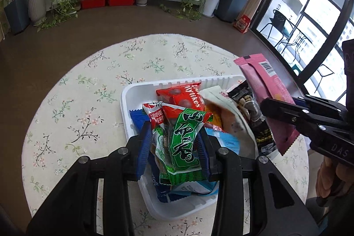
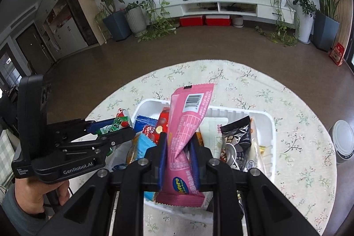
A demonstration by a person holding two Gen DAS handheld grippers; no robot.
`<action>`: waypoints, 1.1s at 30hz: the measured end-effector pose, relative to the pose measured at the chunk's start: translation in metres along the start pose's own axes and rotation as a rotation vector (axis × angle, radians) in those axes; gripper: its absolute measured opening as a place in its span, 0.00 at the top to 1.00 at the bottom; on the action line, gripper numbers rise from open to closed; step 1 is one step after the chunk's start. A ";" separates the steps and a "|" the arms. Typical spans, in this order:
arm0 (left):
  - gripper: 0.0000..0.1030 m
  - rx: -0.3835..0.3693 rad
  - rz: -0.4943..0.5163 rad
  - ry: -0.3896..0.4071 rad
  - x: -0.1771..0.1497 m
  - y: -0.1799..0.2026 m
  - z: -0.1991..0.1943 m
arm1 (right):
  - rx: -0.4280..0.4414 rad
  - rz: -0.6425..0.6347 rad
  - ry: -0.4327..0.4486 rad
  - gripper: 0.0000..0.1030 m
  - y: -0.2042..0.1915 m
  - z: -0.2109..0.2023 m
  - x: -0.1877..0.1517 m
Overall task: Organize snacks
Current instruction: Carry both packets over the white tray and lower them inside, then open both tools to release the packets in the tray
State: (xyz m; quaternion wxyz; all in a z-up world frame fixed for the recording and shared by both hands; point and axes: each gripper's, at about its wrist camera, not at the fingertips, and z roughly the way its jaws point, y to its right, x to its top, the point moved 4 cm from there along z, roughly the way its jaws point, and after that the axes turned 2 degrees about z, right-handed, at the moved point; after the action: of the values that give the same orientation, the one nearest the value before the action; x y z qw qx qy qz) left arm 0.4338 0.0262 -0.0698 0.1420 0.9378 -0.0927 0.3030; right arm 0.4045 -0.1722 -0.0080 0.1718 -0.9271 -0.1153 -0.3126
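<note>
Right wrist view: the long pink foil snack bar is sitting pinched between the right gripper pads, which are closing narrowly on its lower third. Its long axis is running away from the fingers, tilting up and slightly right, with the barcode end hanging over the far part of the white ribbed plastic tray. The tray is lying directly below and ahead, so the coming move looks like a short lowering, with the bar turned to lie along the tray's length.

The left gripper is holding the green printed snack packet together with a second red-and-white wrapper; its blue pads are pressing both sides, jaws partly closed. That packet's long axis is also pointing forward, over the near-left part of the tray.

Both grippers are hovering above the tray; the left appears lower and nearer the pile.

Left wrist view is showing the pink bar from the side, clear of the tray contents. Right wrist view alone is showing the grey round lidded canister at the right edge of the round floral tablecloth.
</note>
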 end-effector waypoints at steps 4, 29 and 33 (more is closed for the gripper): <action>0.65 0.003 0.005 -0.012 -0.004 -0.003 0.013 | -0.017 -0.004 -0.037 0.79 0.002 0.020 -0.006; 0.47 0.029 0.018 -0.050 -0.008 -0.010 0.055 | -0.102 -0.044 -0.121 0.75 0.009 0.065 -0.020; 0.44 0.024 0.021 -0.046 -0.010 -0.009 0.054 | -0.107 -0.039 -0.117 0.75 0.011 0.064 -0.021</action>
State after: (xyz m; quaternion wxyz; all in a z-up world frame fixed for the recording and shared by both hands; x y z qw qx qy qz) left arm 0.4577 0.0186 -0.1194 0.1254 0.9450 -0.1023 0.2841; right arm 0.4265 -0.1591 -0.0715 0.1087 -0.9492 -0.1265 -0.2669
